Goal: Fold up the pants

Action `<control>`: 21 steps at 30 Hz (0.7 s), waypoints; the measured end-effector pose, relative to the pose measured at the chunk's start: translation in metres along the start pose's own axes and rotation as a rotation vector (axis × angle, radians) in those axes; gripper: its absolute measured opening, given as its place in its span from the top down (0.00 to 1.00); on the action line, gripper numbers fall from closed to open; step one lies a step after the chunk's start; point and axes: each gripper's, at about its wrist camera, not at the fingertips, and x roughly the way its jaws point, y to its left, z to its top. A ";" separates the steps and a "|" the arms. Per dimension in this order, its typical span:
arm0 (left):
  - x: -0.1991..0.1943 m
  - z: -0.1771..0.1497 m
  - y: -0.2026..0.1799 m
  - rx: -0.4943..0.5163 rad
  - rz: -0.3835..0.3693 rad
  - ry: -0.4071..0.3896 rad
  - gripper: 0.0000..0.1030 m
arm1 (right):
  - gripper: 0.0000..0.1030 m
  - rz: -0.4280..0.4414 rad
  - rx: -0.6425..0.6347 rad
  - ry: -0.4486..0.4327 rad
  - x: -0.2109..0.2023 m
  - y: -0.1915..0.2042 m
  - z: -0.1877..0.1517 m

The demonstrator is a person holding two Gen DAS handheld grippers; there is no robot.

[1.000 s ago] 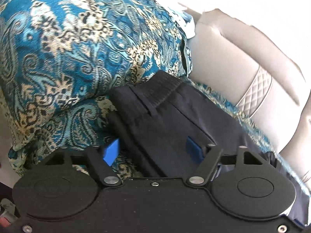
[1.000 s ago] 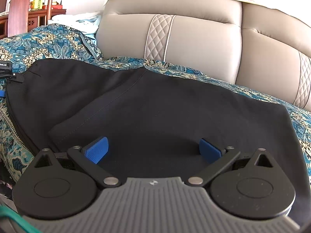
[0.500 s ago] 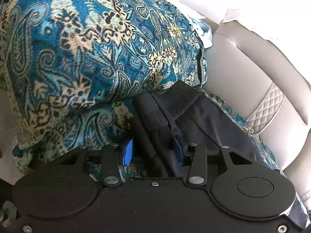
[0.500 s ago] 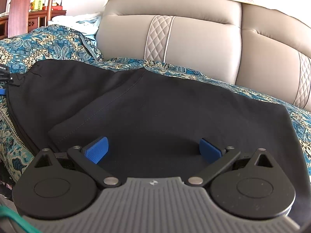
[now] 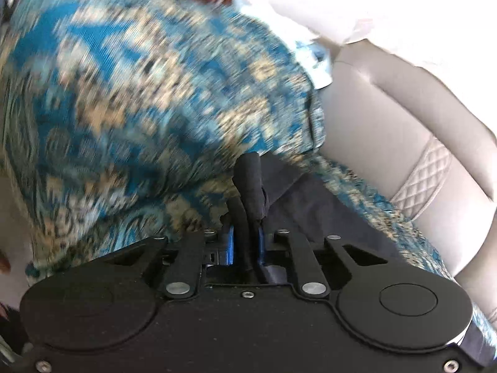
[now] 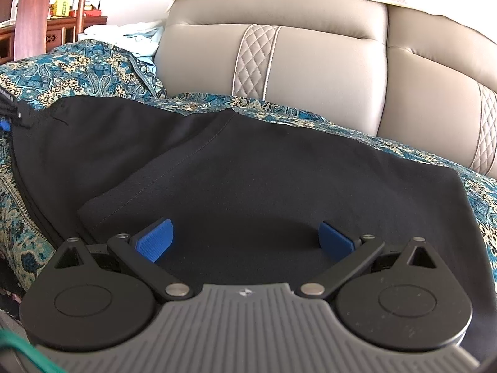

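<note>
Black pants [image 6: 254, 168] lie spread on the patterned cover of a sofa seat, one layer folded over another. My left gripper [image 5: 246, 244] is shut on the bunched waistband of the pants [image 5: 250, 183] at their left end; it also shows at the far left of the right wrist view [image 6: 7, 115]. My right gripper [image 6: 245, 241] is open, its blue pads wide apart, hovering just over the near part of the pants with nothing between them.
A blue and cream paisley cushion or covered armrest [image 5: 139, 93] rises just left of the waistband. The beige leather sofa back [image 6: 310, 59] runs behind the pants. Wooden furniture [image 6: 46, 31] stands beyond the sofa's left end.
My left gripper closed from wide open onto the pants' waistband, bunching it. The left view now blurs with motion. My right gripper has not moved.
</note>
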 end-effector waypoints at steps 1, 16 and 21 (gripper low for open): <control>-0.005 0.003 -0.007 0.020 -0.012 -0.013 0.88 | 0.00 0.008 -0.002 0.008 0.000 -0.001 0.001; -0.060 -0.032 -0.223 0.448 -0.411 -0.065 0.88 | 0.00 0.047 0.206 0.076 -0.026 -0.101 0.015; -0.060 -0.104 -0.296 0.612 -0.527 0.053 0.88 | 0.03 0.074 0.399 0.034 -0.039 -0.162 0.001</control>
